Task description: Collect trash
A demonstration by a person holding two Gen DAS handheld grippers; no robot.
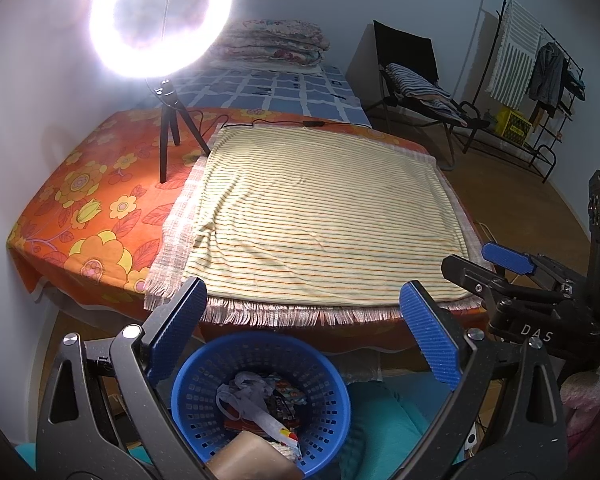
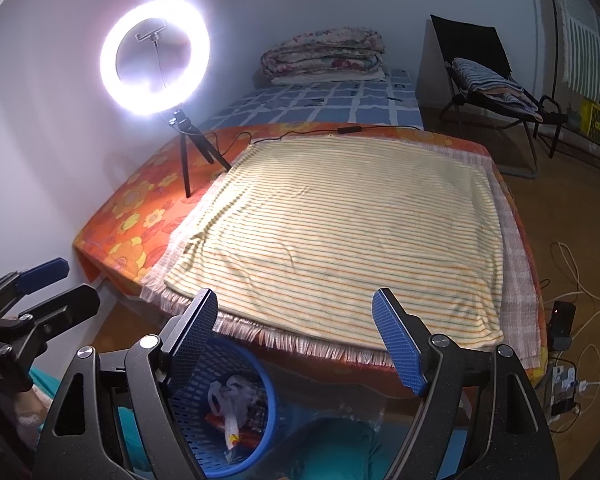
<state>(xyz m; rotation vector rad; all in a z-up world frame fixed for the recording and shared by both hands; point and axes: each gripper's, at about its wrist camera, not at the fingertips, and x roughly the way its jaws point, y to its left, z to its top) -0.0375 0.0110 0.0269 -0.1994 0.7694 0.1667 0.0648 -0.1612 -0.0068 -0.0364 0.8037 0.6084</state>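
A blue plastic basket (image 1: 320, 368) stands on the floor below the table's front edge and holds wrappers, a white plastic bag (image 1: 244, 396) and a brown paper piece (image 1: 252, 456). It also shows in the right wrist view (image 2: 260, 432). My left gripper (image 1: 304, 332) is open and empty, held above the basket. My right gripper (image 2: 296, 340) is open and empty, over the table's front edge, a little right of the basket. The right gripper shows at the right of the left wrist view (image 1: 496, 264). The left gripper shows at the left of the right wrist view (image 2: 56, 284).
A striped yellow cloth (image 1: 320, 216) covers the table over an orange flowered sheet (image 1: 84, 200). A lit ring light on a tripod (image 1: 164, 136) stands at the back left. A bed (image 1: 276, 92), a chair (image 1: 412, 76) and a clothes rack (image 1: 540, 80) lie behind. Cables and a power strip (image 2: 564, 380) lie on the floor at right.
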